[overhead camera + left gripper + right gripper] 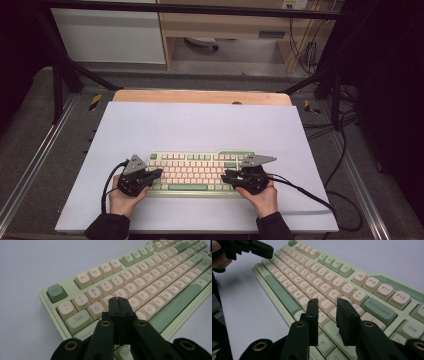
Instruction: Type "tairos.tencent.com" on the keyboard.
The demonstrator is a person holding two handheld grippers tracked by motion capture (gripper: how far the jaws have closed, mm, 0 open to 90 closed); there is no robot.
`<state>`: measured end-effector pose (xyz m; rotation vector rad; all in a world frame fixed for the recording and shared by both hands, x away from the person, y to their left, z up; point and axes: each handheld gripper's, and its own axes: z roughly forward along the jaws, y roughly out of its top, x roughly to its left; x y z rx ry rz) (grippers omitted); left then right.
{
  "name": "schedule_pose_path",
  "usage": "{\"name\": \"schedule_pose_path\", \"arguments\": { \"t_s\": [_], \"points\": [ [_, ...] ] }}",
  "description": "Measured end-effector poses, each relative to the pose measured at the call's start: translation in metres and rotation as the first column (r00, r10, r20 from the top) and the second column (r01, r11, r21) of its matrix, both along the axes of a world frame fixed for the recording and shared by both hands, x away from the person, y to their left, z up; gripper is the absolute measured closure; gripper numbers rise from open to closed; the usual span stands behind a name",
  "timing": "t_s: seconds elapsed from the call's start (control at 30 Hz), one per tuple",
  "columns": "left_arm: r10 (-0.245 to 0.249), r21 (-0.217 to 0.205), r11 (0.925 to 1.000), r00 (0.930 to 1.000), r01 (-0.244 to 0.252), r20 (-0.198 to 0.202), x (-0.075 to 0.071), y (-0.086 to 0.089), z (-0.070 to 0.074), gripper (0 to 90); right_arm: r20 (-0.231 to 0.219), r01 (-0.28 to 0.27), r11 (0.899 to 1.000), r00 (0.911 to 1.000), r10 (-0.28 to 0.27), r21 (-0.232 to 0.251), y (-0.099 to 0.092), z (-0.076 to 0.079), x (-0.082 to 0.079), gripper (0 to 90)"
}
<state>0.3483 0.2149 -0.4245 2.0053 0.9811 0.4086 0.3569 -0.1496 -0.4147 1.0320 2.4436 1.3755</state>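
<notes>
White mat (pixel 200 125) lies bare around keyboard (pixel 197 172), grippers seemingly hovering.

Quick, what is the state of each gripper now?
Left gripper: shut, holding nothing, tips over the keyboard.
Right gripper: open, a gap between the jaws, nothing held.

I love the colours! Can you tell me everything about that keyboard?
The keyboard is pale green plastic with cream letter keys and darker green keys such as Esc, Backspace and the long space bar. It lies flat on the white table cover, near the front edge. The left claw, shut, hovers over its left end; the right claw, slightly apart, over its right end.
</notes>
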Motion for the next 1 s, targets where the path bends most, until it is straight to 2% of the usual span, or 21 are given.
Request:
{"name": "schedule_pose_path", "arguments": {
  "t_s": [0.23,0.47,1.0],
  "points": [
    [-0.001,-0.002,1.0,1.0,0.001,0.001,0.0,-0.001,-0.001,90.0,0.006,0.015,1.0,0.9999,-0.015,0.0,0.016,0.001,0.005,80.8],
    [-0.001,-0.005,1.0,1.0,0.001,0.0,0.0,-0.001,-0.001,90.0,-0.007,0.023,1.0,0.9997,-0.023,0.015,0.033,0.001,0.012,89.5],
    [-0.003,-0.006,1.0,1.0,0.003,-0.001,0.0,-0.001,-0.001,90.0,-0.008,0.037,0.999,0.9993,-0.038,-0.021,0.067,-0.01,0.027,90.0]
  ]
}}
